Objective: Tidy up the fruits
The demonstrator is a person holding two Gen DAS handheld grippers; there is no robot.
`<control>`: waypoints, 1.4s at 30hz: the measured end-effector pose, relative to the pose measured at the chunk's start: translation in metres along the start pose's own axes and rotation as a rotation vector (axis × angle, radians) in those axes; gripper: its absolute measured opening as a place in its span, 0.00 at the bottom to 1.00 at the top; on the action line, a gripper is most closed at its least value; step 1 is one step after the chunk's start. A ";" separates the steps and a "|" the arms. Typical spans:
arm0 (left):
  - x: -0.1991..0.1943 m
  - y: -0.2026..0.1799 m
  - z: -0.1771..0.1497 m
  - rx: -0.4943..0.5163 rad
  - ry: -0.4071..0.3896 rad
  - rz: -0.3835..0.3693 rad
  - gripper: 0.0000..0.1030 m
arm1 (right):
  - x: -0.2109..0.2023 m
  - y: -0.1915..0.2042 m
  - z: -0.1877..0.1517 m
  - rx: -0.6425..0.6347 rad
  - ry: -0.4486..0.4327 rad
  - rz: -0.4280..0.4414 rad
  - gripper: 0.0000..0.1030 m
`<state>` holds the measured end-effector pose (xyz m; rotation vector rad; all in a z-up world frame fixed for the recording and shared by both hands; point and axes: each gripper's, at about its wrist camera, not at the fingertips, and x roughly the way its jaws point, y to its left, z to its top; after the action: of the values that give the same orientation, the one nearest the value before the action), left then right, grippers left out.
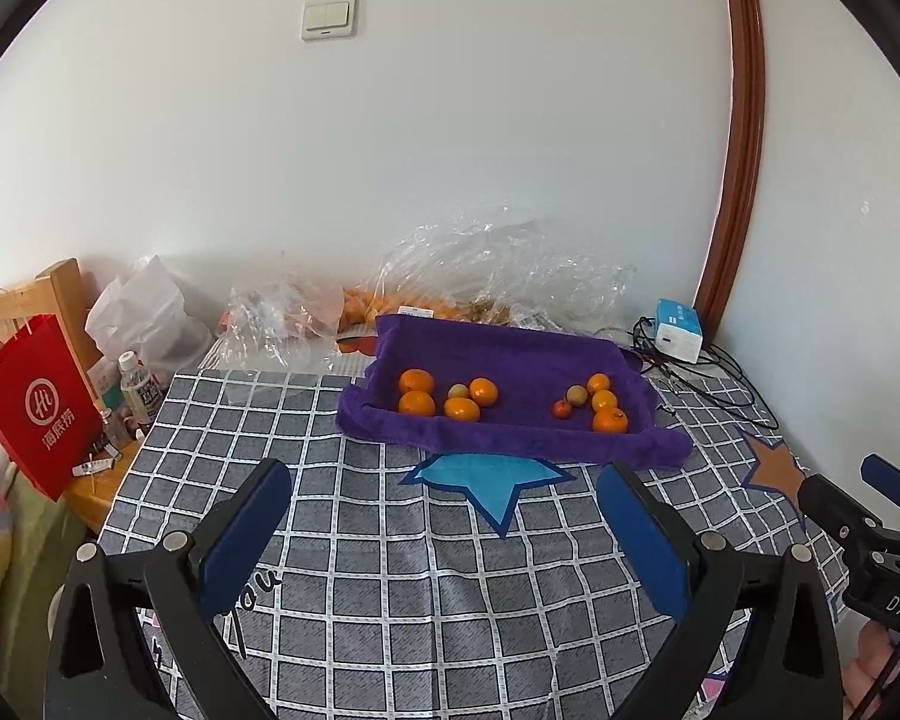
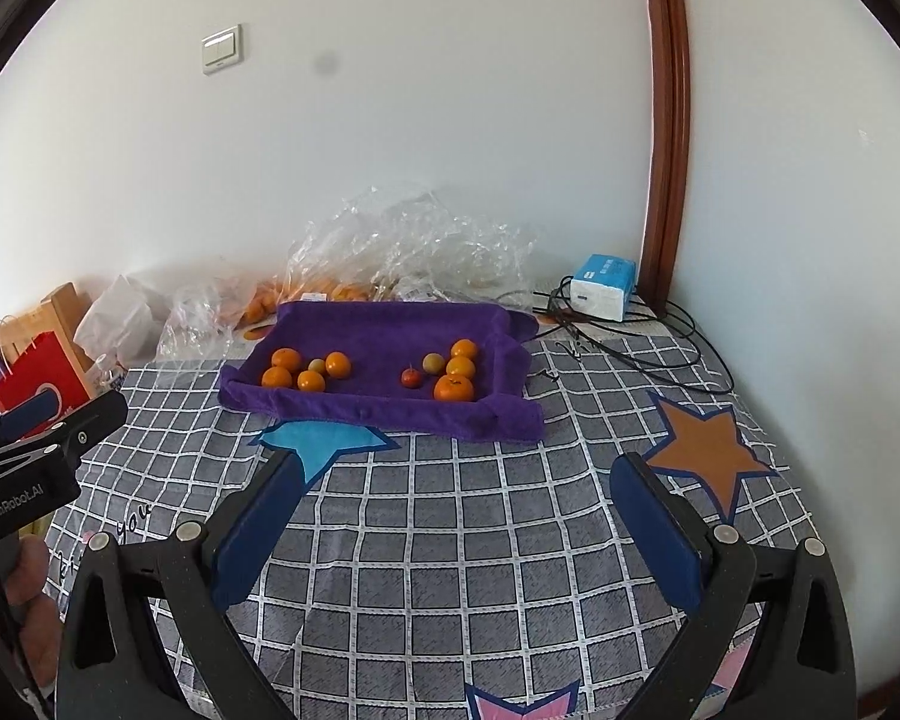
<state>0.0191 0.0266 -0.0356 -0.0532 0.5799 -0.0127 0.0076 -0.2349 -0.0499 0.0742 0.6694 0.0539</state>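
nearest the cameras, the left gripper point(image 1: 444, 516) hangs over the checked tablecloth point(image 1: 390, 570), its blue-padded fingers spread wide with nothing between them. the right gripper point(image 2: 456, 510) hangs beside it, likewise spread wide and empty, short of the purple towel tray point(image 2: 384, 408). in front of the tray's near edge a blue star patch point(image 2: 321, 444) lies on the cloth; to the near right of the tray is an orange-brown star patch point(image 2: 699, 450).

the tray holds all the loose fruit in two clusters, well apart. the left cluster is four oranges point(image 2: 279, 375) around one small greenish fruit point(image 2: 316, 365). the right cluster has three oranges point(image 2: 453, 387) in a line from front to back, another greenish fruit point(image 2: 431, 362) just left of them, and a small red fruit point(image 2: 411, 377) further left.

behind the tray crumpled clear plastic bags point(image 2: 414, 240) sit against the wall, some with more orange fruit inside. right of the tray, toward the corner, are a blue-and-white tissue pack point(image 2: 603, 285) and black cables point(image 2: 630, 342). far left of the tray stands a red paper bag point(image 1: 33, 408).
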 end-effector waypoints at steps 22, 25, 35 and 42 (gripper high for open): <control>0.000 0.000 0.000 -0.005 0.002 -0.002 1.00 | -0.005 -0.001 0.001 0.003 -0.014 -0.007 0.98; 0.000 0.000 -0.001 -0.005 0.003 -0.005 1.00 | -0.006 0.000 0.002 0.000 -0.018 -0.006 0.98; -0.002 0.000 -0.002 -0.009 0.003 -0.005 1.00 | -0.006 0.002 0.002 -0.004 -0.022 0.000 0.98; -0.004 0.000 -0.002 -0.008 -0.001 -0.003 1.00 | -0.008 0.002 0.001 0.001 -0.025 0.006 0.98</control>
<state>0.0150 0.0261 -0.0353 -0.0617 0.5785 -0.0133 0.0019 -0.2335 -0.0445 0.0773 0.6438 0.0585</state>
